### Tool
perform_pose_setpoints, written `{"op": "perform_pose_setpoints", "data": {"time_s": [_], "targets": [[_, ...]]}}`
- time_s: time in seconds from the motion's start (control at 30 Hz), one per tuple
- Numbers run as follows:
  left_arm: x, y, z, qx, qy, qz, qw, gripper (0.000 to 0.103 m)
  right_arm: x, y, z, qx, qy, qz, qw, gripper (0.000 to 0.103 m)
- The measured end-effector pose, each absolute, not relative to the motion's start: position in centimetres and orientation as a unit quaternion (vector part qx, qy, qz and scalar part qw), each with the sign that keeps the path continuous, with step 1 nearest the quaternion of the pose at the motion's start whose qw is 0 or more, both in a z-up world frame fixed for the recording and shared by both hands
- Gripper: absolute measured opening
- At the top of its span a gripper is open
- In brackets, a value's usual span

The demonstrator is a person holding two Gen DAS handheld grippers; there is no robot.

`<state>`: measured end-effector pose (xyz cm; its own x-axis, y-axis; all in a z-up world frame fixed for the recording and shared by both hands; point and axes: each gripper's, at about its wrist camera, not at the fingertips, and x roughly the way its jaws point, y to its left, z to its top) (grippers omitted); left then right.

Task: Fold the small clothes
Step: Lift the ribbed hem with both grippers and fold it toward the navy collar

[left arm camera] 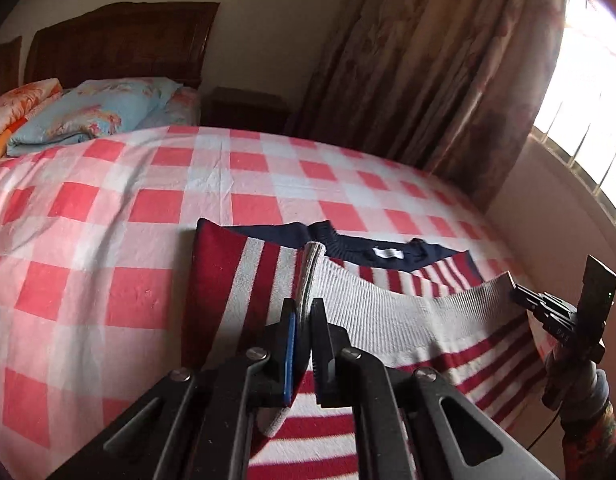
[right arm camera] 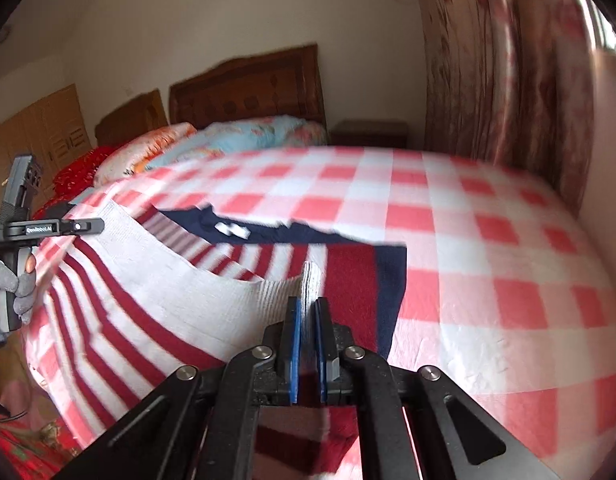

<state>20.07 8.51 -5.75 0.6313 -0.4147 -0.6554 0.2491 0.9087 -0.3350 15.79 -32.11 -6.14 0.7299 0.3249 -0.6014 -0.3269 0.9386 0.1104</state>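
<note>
A small red-and-white striped sweater with a navy collar and white ribbed hem lies on the checked bed. My left gripper is shut on the left end of the hem and holds it raised. My right gripper is shut on the hem's other end; the sweater stretches between them. The right gripper also shows at the right edge of the left wrist view. The left gripper shows at the left edge of the right wrist view. The navy neck with its white label lies flat further back.
The red-and-white checked sheet covers the bed. Pillows lie by the wooden headboard. A nightstand and a floral curtain stand beyond the bed, with a bright window at right.
</note>
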Motion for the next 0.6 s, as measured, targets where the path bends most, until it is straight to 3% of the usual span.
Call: {"op": "perform_pose_setpoints", "data": {"time_s": [0.33,0.6], "targets": [[25.2,9.1,-2.5,-0.113,0.368,-0.164,0.909,0.006,20.5,-31.4,-0.6,-0.041,0.305,0.148,0.94,0.103],[32.5,8.6,-11.0,-0.137,0.459,-0.126,0.869,0.006,27.9,-31.8,-8.4,-0.031,0.411,0.112,0.904,0.103]]}}
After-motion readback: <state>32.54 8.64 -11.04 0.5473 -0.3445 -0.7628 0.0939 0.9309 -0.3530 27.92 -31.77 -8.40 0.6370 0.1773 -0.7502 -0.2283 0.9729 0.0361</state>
